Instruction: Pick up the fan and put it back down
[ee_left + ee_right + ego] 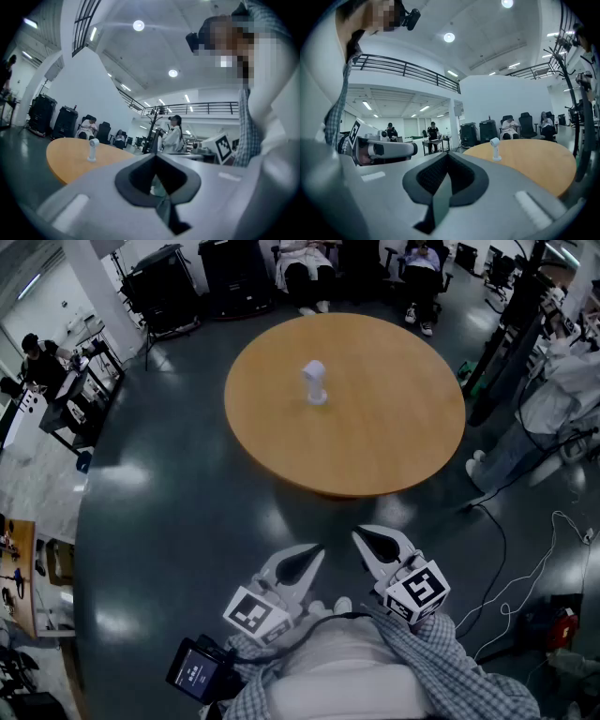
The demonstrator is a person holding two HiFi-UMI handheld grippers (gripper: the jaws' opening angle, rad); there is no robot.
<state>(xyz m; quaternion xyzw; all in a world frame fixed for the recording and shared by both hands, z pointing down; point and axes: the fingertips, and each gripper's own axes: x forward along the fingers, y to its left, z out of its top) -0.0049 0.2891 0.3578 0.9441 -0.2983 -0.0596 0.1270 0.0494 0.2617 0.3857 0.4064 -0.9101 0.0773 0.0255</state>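
Fingers on the left gripper (302, 561) and the right gripper (373, 542) are both pinched closed with nothing between them, and each gripper view confirms that. They sit side by side at the bottom centre of the head view, tight against the person's checked shirt (441, 662), tips aimed up-frame.

The little white fan (315, 382) stands upright on the round wooden counter (394, 442), in the upper middle of the frame. It's well apart from both grippers, with a stretch of dark shiny floor (187, 521) in between.

So progress-wise I'd call it zero: the fan is untouched. Everything's left to do: close the gap to the counter, open up, grab the fan, lift it, set it back down.
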